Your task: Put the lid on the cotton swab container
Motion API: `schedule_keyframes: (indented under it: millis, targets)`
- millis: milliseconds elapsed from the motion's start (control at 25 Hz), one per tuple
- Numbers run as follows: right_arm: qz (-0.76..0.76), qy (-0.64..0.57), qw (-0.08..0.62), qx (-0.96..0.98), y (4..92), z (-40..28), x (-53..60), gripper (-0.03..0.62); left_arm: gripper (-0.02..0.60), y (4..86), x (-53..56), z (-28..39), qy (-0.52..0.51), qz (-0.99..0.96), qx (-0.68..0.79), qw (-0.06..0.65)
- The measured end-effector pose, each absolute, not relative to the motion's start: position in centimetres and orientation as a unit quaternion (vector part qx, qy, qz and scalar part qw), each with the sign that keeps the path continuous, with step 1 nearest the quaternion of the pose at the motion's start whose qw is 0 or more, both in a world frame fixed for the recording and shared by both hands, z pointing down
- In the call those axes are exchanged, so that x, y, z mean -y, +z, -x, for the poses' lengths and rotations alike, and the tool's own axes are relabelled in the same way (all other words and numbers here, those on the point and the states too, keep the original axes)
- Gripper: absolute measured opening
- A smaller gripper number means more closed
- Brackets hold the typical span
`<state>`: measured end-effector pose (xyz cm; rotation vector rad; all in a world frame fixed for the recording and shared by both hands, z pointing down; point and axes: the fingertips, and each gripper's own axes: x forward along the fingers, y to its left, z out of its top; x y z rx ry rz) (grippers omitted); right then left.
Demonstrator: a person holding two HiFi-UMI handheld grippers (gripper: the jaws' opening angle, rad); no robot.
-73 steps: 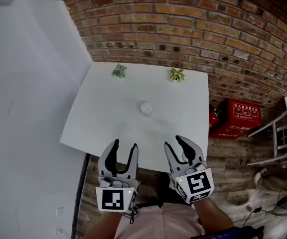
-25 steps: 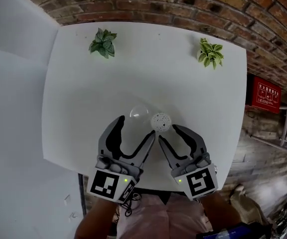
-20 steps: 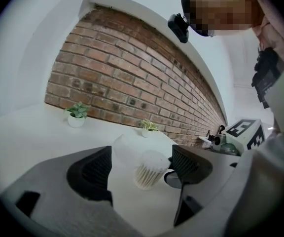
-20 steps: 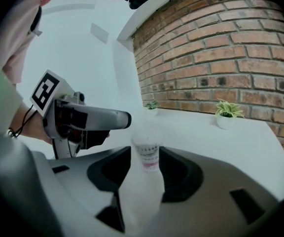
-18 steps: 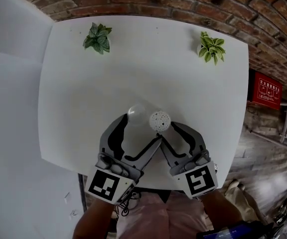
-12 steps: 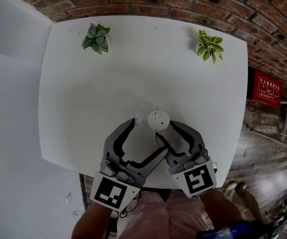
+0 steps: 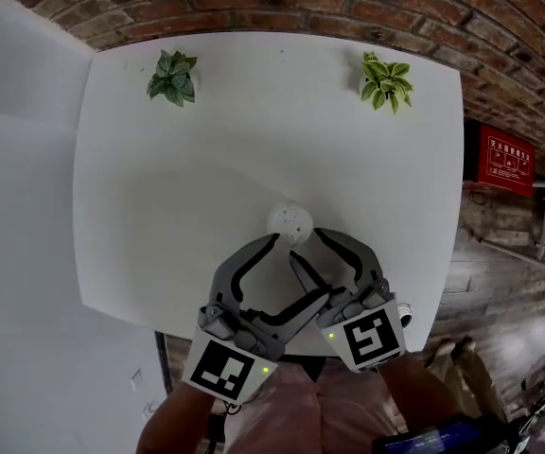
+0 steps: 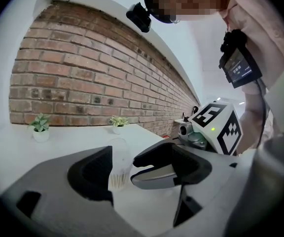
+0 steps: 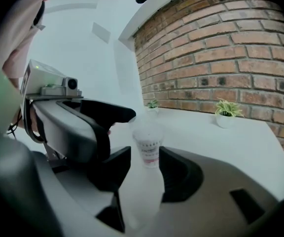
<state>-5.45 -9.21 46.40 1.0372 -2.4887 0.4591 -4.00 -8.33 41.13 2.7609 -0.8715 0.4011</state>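
Observation:
The cotton swab container [image 7: 290, 221] stands near the front of the white table [image 7: 159, 206]. Its body is see-through, with swab sticks visible inside [image 8: 117, 169]. A faint clear lid seems to cover its top [image 9: 148, 131]; I cannot tell whether it is seated. My right gripper [image 7: 305, 244] has its pads against both sides of the container [image 9: 148, 152]. My left gripper [image 7: 301, 267] is open and reaches in from the left, its lower finger crossing under the right gripper. Its jaws have just eased in slightly from their widest, with the container between them untouched.
Two small potted plants [image 7: 171, 76] [image 7: 383, 78] stand along the table's far edge against a brick wall. A red box [image 7: 504, 164] sits on the floor to the right. The table's front edge lies just under both grippers.
The clear lid that lay just left of the container no longer lies there. The left gripper swung right and rolled, closing in on the container. The right gripper stayed put.

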Motion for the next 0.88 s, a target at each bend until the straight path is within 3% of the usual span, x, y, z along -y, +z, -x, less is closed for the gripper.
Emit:
schedule_keyframes:
  millis: [320, 560, 880]
  targets:
    - [-0.375, 0.171, 0.202, 0.888, 46.8, 3.9, 8.7, 0.179, 0.377, 41.5, 8.0, 2.6, 0.138, -0.946, 0.270, 0.118]
    - [-0.392, 0.188, 0.204, 0.877, 47.5, 2.0, 8.4, 0.170, 0.371, 42.5, 7.4, 3.0, 0.135, -0.934, 0.282, 0.171]
    - [-0.422, 0.184, 0.150, 0.875, 43.4, 0.5, 9.8, 0.080, 0.370, 42.0, 6.4, 3.0, 0.128, -0.934, 0.280, 0.182]
